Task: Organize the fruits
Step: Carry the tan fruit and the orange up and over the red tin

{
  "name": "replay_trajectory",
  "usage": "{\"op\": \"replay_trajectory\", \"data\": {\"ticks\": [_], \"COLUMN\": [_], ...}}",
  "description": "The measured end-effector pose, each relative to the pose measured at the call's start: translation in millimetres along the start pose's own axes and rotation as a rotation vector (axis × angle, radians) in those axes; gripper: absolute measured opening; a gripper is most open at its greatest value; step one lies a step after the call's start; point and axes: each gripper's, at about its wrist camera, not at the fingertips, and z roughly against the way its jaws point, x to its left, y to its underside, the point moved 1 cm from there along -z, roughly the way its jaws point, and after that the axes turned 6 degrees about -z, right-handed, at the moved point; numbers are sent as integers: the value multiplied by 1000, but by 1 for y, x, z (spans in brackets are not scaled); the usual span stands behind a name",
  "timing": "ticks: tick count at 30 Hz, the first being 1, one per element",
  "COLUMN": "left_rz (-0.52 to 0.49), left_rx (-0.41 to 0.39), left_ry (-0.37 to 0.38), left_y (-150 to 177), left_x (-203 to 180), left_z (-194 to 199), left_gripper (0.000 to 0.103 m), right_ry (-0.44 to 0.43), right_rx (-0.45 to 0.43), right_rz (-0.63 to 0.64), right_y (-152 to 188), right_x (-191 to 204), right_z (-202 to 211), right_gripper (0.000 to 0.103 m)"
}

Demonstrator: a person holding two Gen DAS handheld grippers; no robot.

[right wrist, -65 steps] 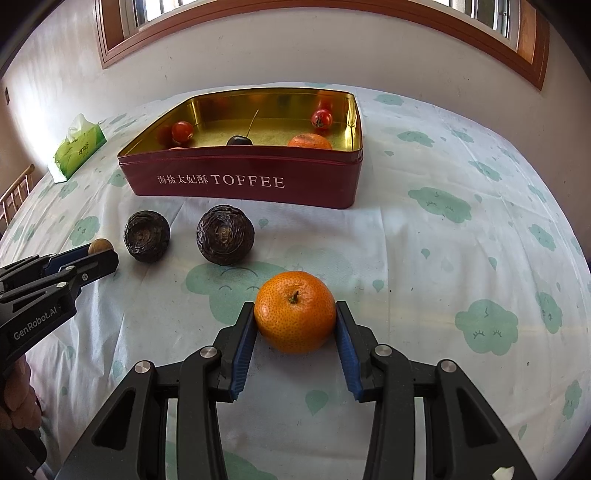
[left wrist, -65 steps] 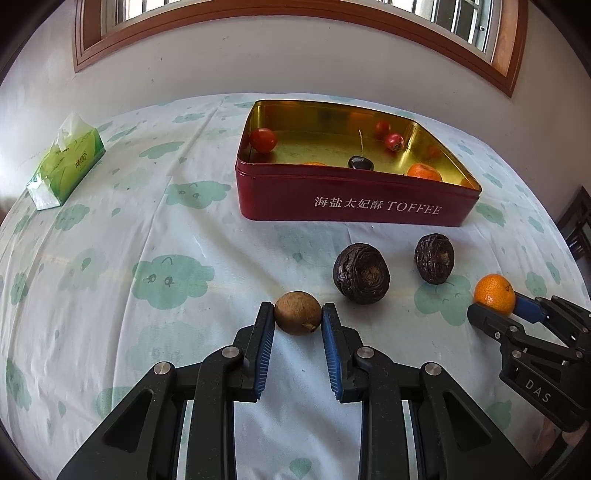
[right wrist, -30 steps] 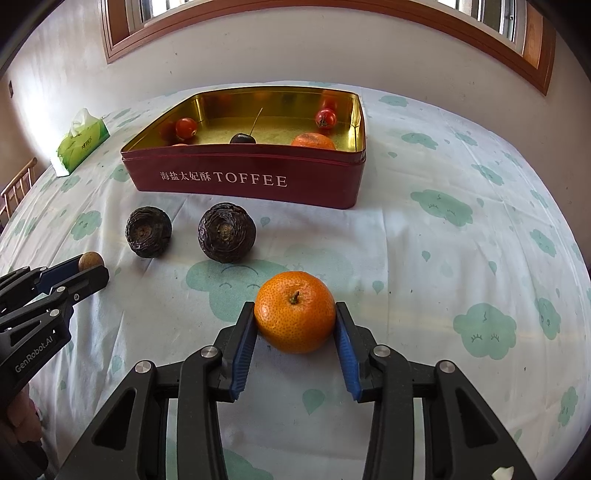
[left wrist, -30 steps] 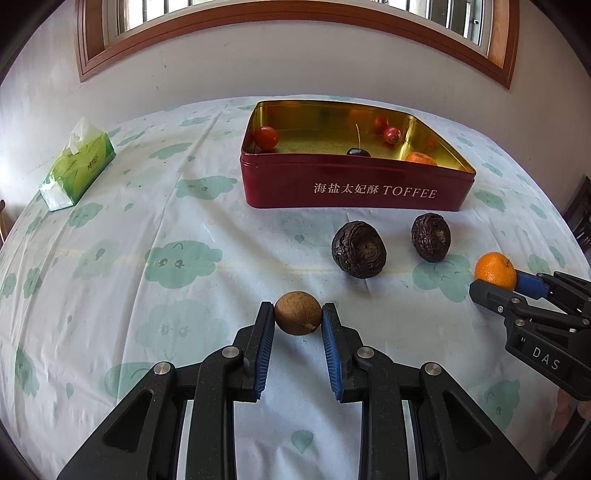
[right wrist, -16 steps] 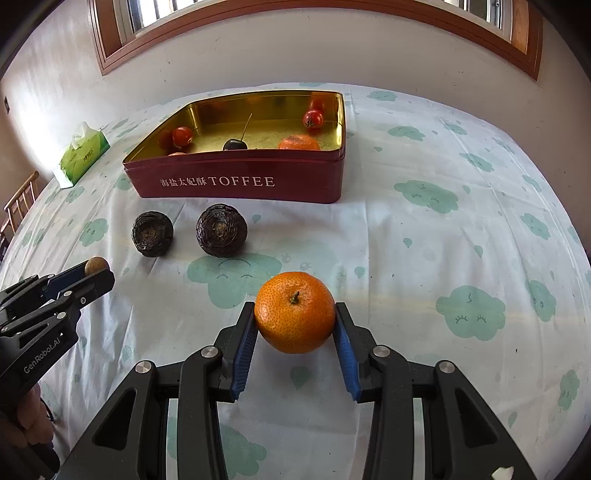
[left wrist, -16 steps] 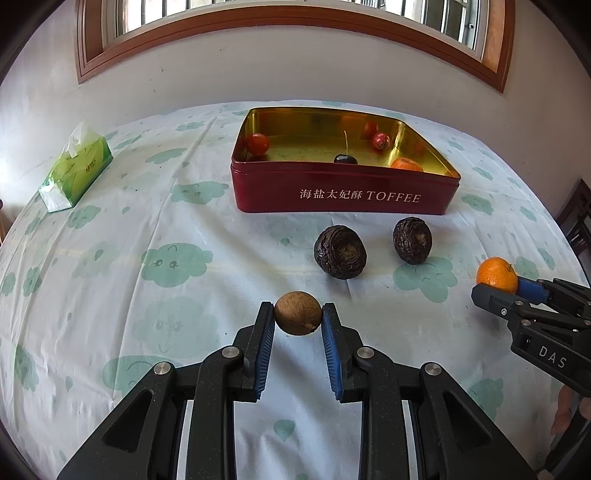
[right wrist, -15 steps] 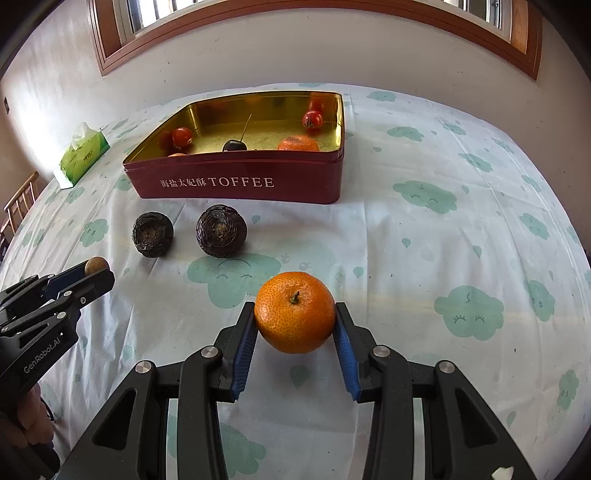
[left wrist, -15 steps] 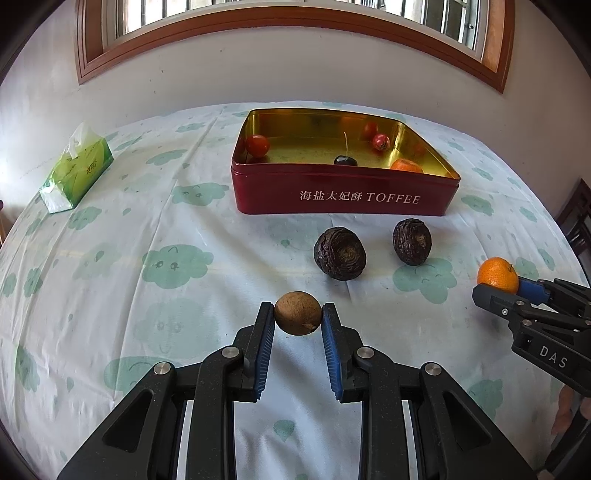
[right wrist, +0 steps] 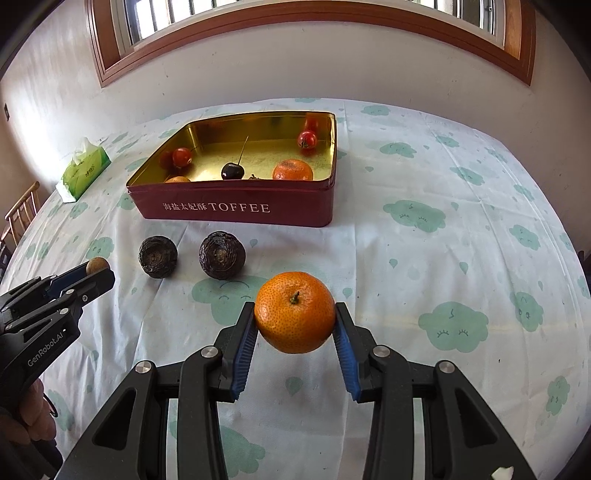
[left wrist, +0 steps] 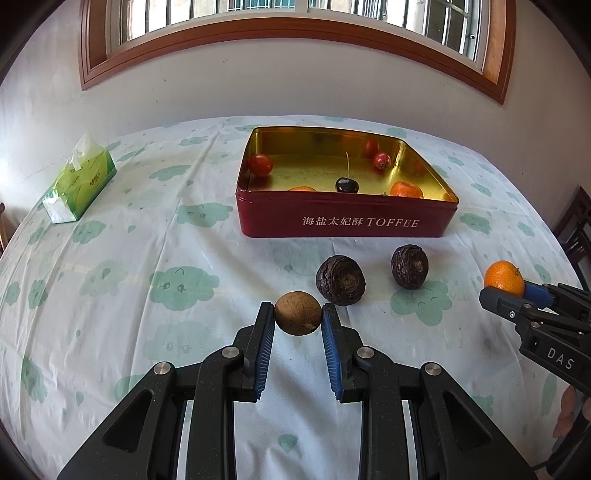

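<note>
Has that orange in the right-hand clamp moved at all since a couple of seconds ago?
Yes. The orange, clamped in the right gripper, has risen off the tablecloth: the red toffee tin now looks smaller and farther below.

tissue pack: green, far left of table, white tissue sticking up from top | tablecloth: white, pale green cloud print, covers whole table | window: brown wood frame, above white wall | chair: wooden back, at table's left edge
</note>
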Motion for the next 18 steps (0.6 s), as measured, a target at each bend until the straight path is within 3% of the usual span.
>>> {"op": "replay_trajectory", "data": {"ticks": [8,18], "left_rz": [-3,-19], "left_rx": [-28,-71], "left_ry": [13,-3], "left_y": [-16,-59], "left_x": [2,11], "left_z": [4,-2], "left_gripper": [27,27], "right_ry": [-12,-21], "right_rx": [-20,-49], "right_rz": [26,66], "right_y": [-16,-50], "right_x": [7,19], "right_z": [3,1], "right_gripper": [38,38]}}
